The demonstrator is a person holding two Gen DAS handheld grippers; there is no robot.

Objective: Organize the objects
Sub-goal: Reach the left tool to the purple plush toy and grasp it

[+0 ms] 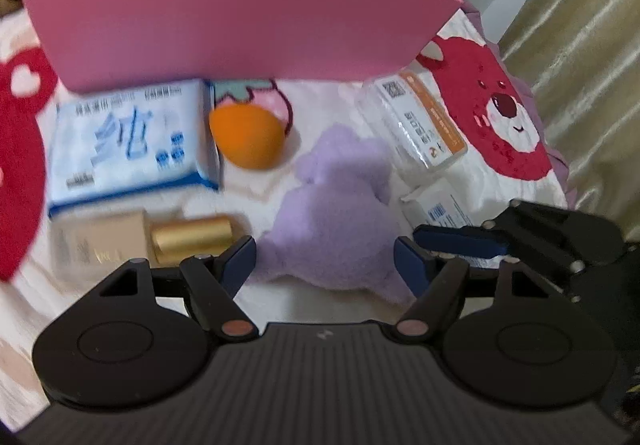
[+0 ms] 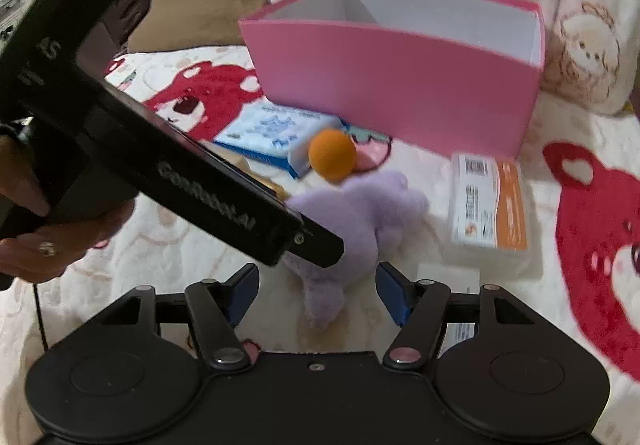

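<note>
Two handheld grippers over a bed w/ a white blanket [image 2: 500, 325] printed with red bears.

Left gripper [image 1: 325, 257]: jaws apart, roughly mid-width, holding nothing. A purple plush toy [image 1: 336, 205] lies on the blanket directly ahead, its lower part sitting in the gap btwn the two blue fingertips [image 1: 240, 259]; no pad visibly presses it. The right gripper's blue tips come in from the right side, just beside the plush.

Right gripper [image 2: 318, 291]: jaws also apart, about mid-width, empty. The same plush toy [image 2: 356, 217] lies just ahead, its lowest limb reaching down btwn the fingertips, apart from both pads. The left gripper's black body crosses the upper left of this view, held by a person's hand [image 2: 44, 241], its tip over the plush's left edge.

Around the plush: orange ball [image 2: 332, 155] just behind it, blue-and-white tissue pack [image 1: 128, 149] to the left, gold cylinder [image 1: 192, 239] near the left gripper's left finger, clear box w/ orange label [image 2: 488, 205] to the right. An open pink box [image 2: 392, 85], white inside, stands upright behind them all.
</note>
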